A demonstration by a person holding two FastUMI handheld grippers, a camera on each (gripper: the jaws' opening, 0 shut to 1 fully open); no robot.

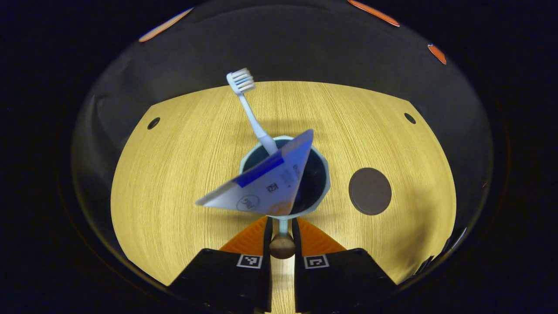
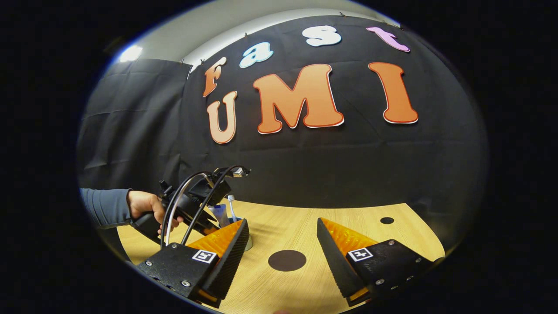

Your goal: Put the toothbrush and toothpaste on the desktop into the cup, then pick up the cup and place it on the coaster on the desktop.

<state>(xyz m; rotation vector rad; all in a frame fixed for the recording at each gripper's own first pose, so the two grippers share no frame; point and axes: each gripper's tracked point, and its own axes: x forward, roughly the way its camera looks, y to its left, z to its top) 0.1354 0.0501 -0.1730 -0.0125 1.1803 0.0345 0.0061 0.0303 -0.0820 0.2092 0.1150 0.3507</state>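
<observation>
Sitting dead ahead of the left gripper [image 1: 282,226] is the cup [image 1: 320,192], pale on the outside and dark inside, standing on the wood-grain desk [image 1: 174,174]. The fingers are squeezed down to a narrow gap around the cup's handle, with the handle's round brown knob wedged between them, so it looks like a proper grip on both sides.

Inside the cup, the toothbrush [image 1: 250,111] leans up and to the left, white with its bristle head at the top. The toothpaste [image 1: 266,179] is a white tube with a blue stripe, its flat crimped end fanning out over the rim toward the left.

Right of the cup, near but apart from it, lies the coaster [image 1: 369,191], a dark flat disc.

Over in the right gripper view, the right gripper [image 2: 283,237] hangs wide open above the desk, nothing between its fingers, coaster just ahead.
</observation>
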